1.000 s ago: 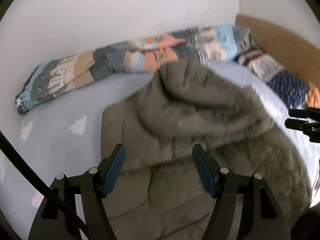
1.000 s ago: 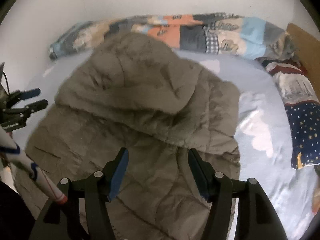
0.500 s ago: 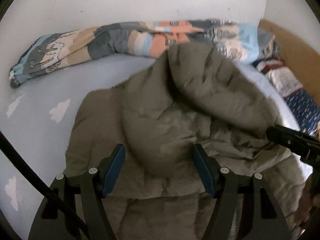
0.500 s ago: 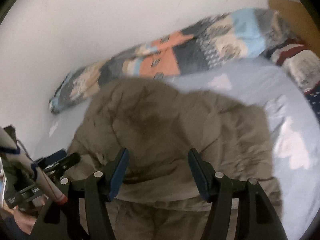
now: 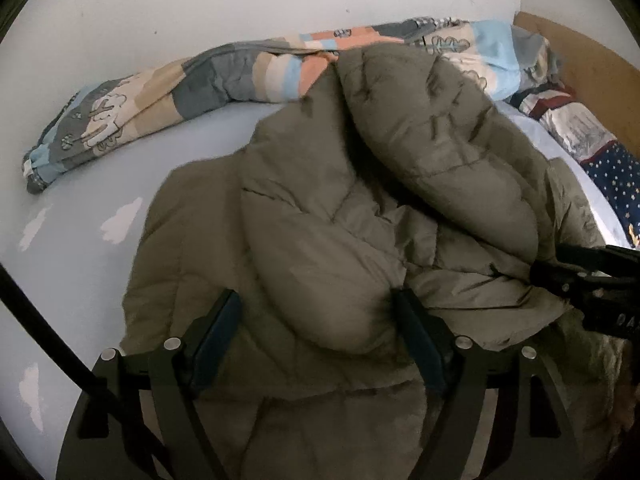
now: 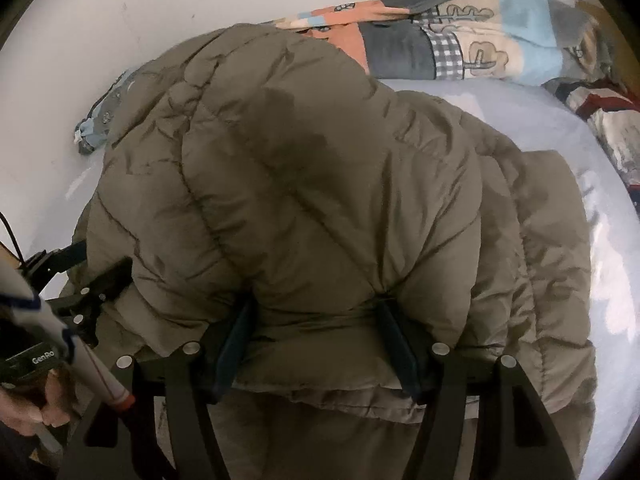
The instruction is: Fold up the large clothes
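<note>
Folding the olive quilted coat over on itself looks like the step in hand: the garment lies on the pale blue bed, and its far part is doubled back toward the cameras in two puffy lobes. The left gripper has its jaws spread wide with one lobe's rounded edge bulging between them; the right gripper is likewise spread, a thick fold of coat resting across and between its jaws. Neither pair appears to be pinching the fabric, though padding hides the inner faces, so contact is hard to judge. To do this well, I would keep both grippers level with each other so the folded edge lands straight, press the puffy layers down to push out air, and line the lobes' edges up with the layer beneath before letting go; down filling springs back, so a lopsided fold may slide open. The coat's long axis seems to run from the cameras toward the wall, where a patchwork quilt lies rolled along the bed's far side. Which end is collar or hem cannot be told. A star-print pillow sits off to the right.
</note>
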A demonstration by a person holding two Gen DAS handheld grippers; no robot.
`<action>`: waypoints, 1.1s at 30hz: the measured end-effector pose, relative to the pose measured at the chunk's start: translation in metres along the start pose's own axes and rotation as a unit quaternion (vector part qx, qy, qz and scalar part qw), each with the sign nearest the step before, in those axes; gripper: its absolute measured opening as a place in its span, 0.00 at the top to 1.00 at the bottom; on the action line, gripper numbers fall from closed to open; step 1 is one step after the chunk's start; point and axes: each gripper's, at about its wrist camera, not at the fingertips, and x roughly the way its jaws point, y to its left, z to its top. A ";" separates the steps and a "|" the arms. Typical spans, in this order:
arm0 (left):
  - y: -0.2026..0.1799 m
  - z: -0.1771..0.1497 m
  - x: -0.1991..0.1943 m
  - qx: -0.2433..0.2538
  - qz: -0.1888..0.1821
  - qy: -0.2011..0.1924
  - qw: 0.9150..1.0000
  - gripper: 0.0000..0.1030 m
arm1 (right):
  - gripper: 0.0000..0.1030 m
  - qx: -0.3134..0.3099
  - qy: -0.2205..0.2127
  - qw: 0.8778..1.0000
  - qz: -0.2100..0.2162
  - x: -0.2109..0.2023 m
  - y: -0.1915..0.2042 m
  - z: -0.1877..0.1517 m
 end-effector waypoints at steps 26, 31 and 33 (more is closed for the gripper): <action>-0.025 -0.006 -0.010 0.058 0.004 -0.009 0.998 0.23 | 0.30 -0.030 0.035 0.999 -0.012 -0.013 0.011 -0.012; -0.037 -0.009 -0.042 0.097 0.031 -0.047 0.994 0.23 | 0.29 -0.008 0.015 1.000 0.003 -0.038 0.008 -0.008; -0.044 -0.012 -0.062 0.116 0.036 -0.070 0.990 0.23 | 0.29 0.001 0.007 1.000 0.001 -0.050 0.007 -0.008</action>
